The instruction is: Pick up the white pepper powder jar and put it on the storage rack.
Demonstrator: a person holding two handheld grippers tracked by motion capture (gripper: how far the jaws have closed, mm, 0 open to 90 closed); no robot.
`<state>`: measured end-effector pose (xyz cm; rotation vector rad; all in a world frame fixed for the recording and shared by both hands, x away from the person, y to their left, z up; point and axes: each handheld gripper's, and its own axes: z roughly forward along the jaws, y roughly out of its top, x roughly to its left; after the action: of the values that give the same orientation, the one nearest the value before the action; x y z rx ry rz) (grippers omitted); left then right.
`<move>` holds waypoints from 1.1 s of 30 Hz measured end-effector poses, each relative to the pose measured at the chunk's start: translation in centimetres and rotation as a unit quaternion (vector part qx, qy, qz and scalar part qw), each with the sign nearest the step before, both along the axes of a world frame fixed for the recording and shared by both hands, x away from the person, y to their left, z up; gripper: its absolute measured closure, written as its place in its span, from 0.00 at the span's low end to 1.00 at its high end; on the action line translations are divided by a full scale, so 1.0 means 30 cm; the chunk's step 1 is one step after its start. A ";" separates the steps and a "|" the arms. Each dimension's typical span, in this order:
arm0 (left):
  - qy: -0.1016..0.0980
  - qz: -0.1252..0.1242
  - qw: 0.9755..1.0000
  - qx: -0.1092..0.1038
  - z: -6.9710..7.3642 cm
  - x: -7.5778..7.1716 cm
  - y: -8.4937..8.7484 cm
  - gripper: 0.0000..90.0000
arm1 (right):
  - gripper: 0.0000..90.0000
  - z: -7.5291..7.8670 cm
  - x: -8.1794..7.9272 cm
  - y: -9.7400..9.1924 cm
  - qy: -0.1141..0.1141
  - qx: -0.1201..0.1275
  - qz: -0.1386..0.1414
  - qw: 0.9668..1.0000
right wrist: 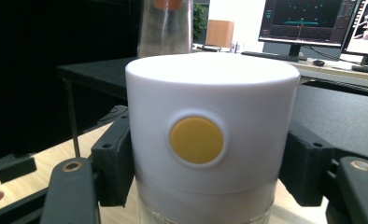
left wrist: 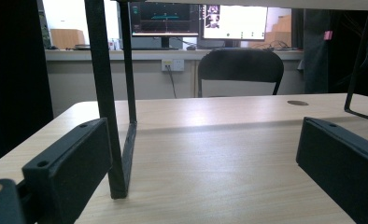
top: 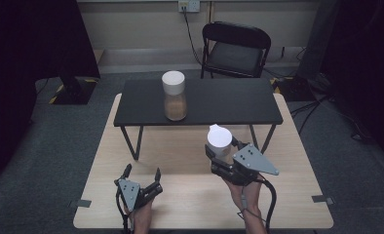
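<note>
Light wood desk [top: 190,146] with a pale grain, sitting on grey carpet in a dim room. A low black shelf [top: 219,102] on thin metal legs stands across the desk's far half, and a black folding chair [top: 236,48] sits behind it against the back wall, under a wall socket [top: 189,6]. In the gripper views there are lit monitors [left wrist: 198,18] on a counter at the back.

Going left to right: the left gripper [top: 141,179] sits near the desk's near-left corner, jaws spread wide with nothing between them. On the shelf, left of its middle, stands a clear jar [top: 174,95] with a white lid and something brownish inside. Then the right gripper [top: 218,157], over the right half of the desk just in front of the shelf's near edge, is clamped on a second container [top: 220,139], upright and off the desk. That one has a chunky white cap with a round yellow button [right wrist: 196,140] on its side and a clear body below; the pads [right wrist: 113,158] press on both sides of the cap.
</note>
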<state>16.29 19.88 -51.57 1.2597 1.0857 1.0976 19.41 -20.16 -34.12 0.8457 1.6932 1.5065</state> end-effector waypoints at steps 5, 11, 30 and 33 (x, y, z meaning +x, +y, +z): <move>0.000 0.000 1.000 0.000 0.000 0.000 0.000 0.03 | 0.33 0.032 0.020 0.000 -0.002 0.001 0.000 1.000; 0.000 0.000 1.000 0.000 0.000 0.000 0.000 0.03 | 0.33 0.061 0.045 0.016 -0.006 -0.003 -0.003 1.000; 0.000 0.002 1.000 0.000 0.000 0.000 -0.002 0.04 | 0.33 0.165 0.110 0.072 -0.003 0.014 -0.048 0.999; 0.000 0.002 1.000 0.000 0.000 0.000 -0.002 0.04 | 0.34 0.184 0.122 0.086 -0.002 0.015 -0.052 0.999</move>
<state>16.28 19.82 -51.57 1.2588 1.0880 1.1004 23.07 -17.59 -28.62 0.9310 1.6014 1.4644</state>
